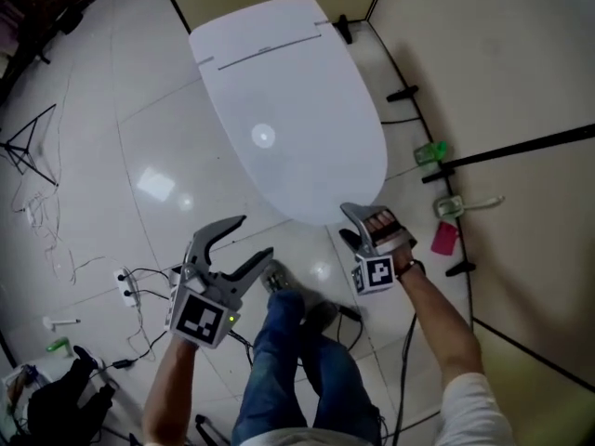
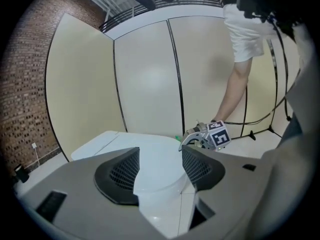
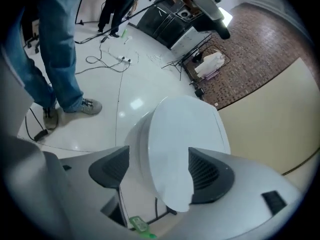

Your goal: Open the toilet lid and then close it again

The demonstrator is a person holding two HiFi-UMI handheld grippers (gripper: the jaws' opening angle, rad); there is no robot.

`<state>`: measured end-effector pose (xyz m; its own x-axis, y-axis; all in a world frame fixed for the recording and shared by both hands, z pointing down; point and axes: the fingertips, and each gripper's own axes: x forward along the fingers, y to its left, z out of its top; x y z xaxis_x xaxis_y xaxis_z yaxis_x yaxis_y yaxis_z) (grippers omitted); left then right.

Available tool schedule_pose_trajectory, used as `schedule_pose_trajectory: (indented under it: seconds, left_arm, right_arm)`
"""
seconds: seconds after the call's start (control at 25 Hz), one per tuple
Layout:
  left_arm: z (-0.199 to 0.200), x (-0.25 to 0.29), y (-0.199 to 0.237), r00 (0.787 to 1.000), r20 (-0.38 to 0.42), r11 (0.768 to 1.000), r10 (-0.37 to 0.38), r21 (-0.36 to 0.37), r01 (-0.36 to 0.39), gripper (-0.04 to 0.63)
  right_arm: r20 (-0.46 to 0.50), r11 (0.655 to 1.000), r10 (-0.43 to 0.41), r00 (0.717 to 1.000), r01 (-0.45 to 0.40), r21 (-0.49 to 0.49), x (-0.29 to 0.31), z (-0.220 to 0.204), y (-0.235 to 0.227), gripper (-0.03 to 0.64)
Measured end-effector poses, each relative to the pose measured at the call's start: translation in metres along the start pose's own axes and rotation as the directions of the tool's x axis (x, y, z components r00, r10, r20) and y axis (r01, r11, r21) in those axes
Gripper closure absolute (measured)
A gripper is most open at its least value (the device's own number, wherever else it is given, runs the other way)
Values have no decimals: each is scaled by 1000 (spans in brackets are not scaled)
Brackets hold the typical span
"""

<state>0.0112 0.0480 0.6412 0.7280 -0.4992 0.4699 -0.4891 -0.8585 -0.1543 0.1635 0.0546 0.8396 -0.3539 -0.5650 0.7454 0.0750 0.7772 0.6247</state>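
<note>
Both claws gape empty: left claw [image 1: 257, 236] over the glossy white floor [image 1: 158, 137], right claw [image 1: 348, 223] near the front edge of the closed toilet lid [image 1: 288, 110]; beige panel walls [image 1: 483, 63] behind.

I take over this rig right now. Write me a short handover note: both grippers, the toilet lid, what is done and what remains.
Toilet lid: down, closed.
Left gripper: open, empty, in the air off the lid's front, on its left side.
Right gripper: open, at the lid's front edge; the edge shows between its jaws, but they do not clamp it.
Done: nothing that shows. The pictures do not tell whether the lid was already opened once.
Left: if it was not, lift the lid from the front edge, then lower it again.
</note>
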Motion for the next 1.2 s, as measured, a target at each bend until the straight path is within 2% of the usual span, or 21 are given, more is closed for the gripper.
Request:
schedule_pose_trajectory:
  seconds: [0.2, 0.24, 0.32, 0.4, 0.48, 0.52, 0.56, 0.6, 0.68, 0.76, 0.84, 0.88, 0.96, 1.0, 1.04, 1.08, 1.12, 1.2]
  left_arm:
    - [-43, 8, -26, 1000, -28, 999, -15, -36, 14, 333]
    - [-48, 9, -29, 999, -32, 999, -20, -39, 19, 331]
    - [-53, 11, -34, 999, -39, 999, -32, -39, 31, 333]
    - [-55, 14, -36, 998, -51, 999, -42, -31, 40, 332]
    - [-56, 18, -35, 997, -78, 999, -29, 26, 31, 331]
    - [-57, 21, -33, 995, -99, 995, -10, 100, 20, 330]
    - [-57, 25, -32, 992, -125, 978, 16, 209, 10, 327]
    - [-58, 31, -31, 987, -152, 943, 44, 333, 9, 322]
    - [-61, 47, -33, 976, -196, 843, 92, 538, 29, 297]
    - [-68, 68, -34, 965, -224, 754, 136, 655, 46, 129]
    - [-74, 90, -35, 958, -224, 682, 180, 730, 43, 84]
    - [-73, 99, -34, 959, -207, 658, 194, 752, 29, 84]
    - [-63, 113, -27, 963, -159, 635, 219, 772, -17, 84]
    - [-56, 117, -21, 961, -142, 637, 236, 770, -42, 86]
    - [-47, 118, -13, 958, -129, 643, 255, 762, -68, 122]
    - [-35, 117, -4, 956, -113, 650, 270, 754, -95, 213]
    - [-22, 113, 5, 956, -94, 653, 277, 749, -116, 356]
    - [2, 104, 20, 963, -82, 659, 258, 743, -113, 377]
  right_arm:
    - [-12, 997, -45, 999, 45, -56, 27, -16, -3, 261]
    - [-1, 997, -37, 999, 37, -70, 28, -15, -4, 274]
    - [15, 995, -19, 1000, 20, -98, 26, -12, -4, 351]
    - [6, 993, -4, 1000, 5, -121, 22, -13, -6, 351]
    - [1, 992, 5, 1000, -5, -124, 13, -12, -10, 357]
    - [5, 993, 7, 1000, -6, -114, 6, -10, -13, 362]
    - [13, 995, 5, 1000, -4, -99, -1, -7, -18, 365]
    - [24, 997, 0, 1000, 2, -81, -9, -4, -24, 369]
    - [43, 998, -20, 999, 23, -57, -27, 2, -38, 381]
    - [56, 998, -43, 998, 46, -47, -46, 8, -56, 392]
    - [71, 997, -64, 995, 66, -32, -63, 14, -75, 401]
    - [79, 997, -73, 994, 75, -23, -71, 18, -84, 403]
    - [93, 996, -92, 991, 93, -2, -84, 24, -102, 409]
    - [99, 995, -102, 990, 102, 7, -90, 27, -112, 410]
    - [105, 994, -111, 988, 110, 18, -95, 29, -121, 411]
    - [110, 993, -119, 987, 116, 31, -100, 31, -130, 411]
    - [116, 991, -128, 985, 123, 47, -105, 33, -140, 411]
    - [123, 986, -152, 981, 143, 80, -114, 38, -159, 411]
